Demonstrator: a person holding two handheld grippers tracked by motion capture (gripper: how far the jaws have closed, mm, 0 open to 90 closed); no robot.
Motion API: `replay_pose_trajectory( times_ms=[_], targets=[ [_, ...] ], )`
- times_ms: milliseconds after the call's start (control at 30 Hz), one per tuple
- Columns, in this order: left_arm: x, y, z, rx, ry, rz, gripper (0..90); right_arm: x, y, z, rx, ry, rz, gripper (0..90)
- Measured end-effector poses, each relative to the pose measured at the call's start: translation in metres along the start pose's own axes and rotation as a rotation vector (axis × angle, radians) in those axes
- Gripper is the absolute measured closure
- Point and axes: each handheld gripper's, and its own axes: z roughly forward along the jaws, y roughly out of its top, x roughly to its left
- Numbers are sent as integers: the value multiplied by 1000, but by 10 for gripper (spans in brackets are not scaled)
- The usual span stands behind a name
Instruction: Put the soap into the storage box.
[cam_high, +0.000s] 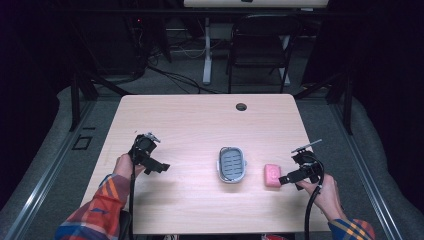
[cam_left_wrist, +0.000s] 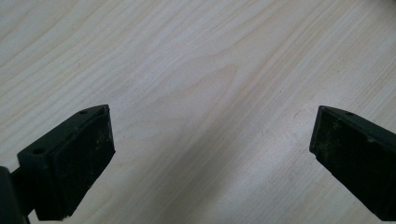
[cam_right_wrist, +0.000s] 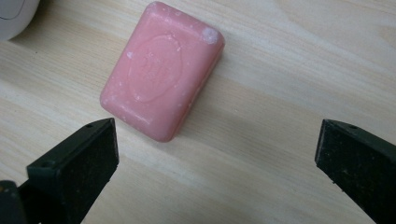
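Right hand-held gripper (cam_right_wrist: 217, 158), jaws wide, angled down just short of pink soap (cam_right_wrist: 161, 70).

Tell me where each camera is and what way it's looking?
High view: above the person's side, looking forward and down on the table; forearms, left gripper, right gripper show.
Left gripper view: rides the left gripper, facing bare wood; open jaws show.
Right gripper view: rides the right gripper, facing the pink soap; open jaws show.
Shared: high and right gripper views both show the soap beside the soap dish.
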Motion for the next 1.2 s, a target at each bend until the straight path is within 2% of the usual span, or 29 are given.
replay_pose_trajectory(
  times_ms=[233, 267, 300, 333, 467, 633, 667, 767, 1067, 1200],
  targets=[
    [0, 1, 1, 4, -2, 1, 0, 7, 8, 2, -2, 16, -2, 0],
    [0, 1, 1, 4, -2, 1, 0, 11, 11, 5, -25, 20, 12, 0],
    [0, 1, 1, 5, 0, 2, 0, 11, 11, 5, -25, 20, 12, 0],
    [0, 1, 1, 5, -1, 2, 0, 14, 16, 6, -6, 25, -4, 0],
    [0, 0, 0, 2, -4, 0, 0, 20, 22, 12, 12, 22, -20, 0],
    [0, 0, 2, 7, -6, -1, 0, 24, 27, 18, 8, 19, -10, 0],
    [0, 0, 1, 6, -5, 1, 0, 23, 29, 20, 26, 33, -16, 0],
    [0, 0, 2, 6, -6, -2, 0, 26, 31, 24, 35, 34, -15, 0],
    [0, 0, 2, 11, -7, 0, 0, 40, 40, 40, 86, -13, -49, 4],
    [0, 0, 2, 12, -8, 0, 0, 41, 42, 42, 91, -35, -46, 85]
  ],
)
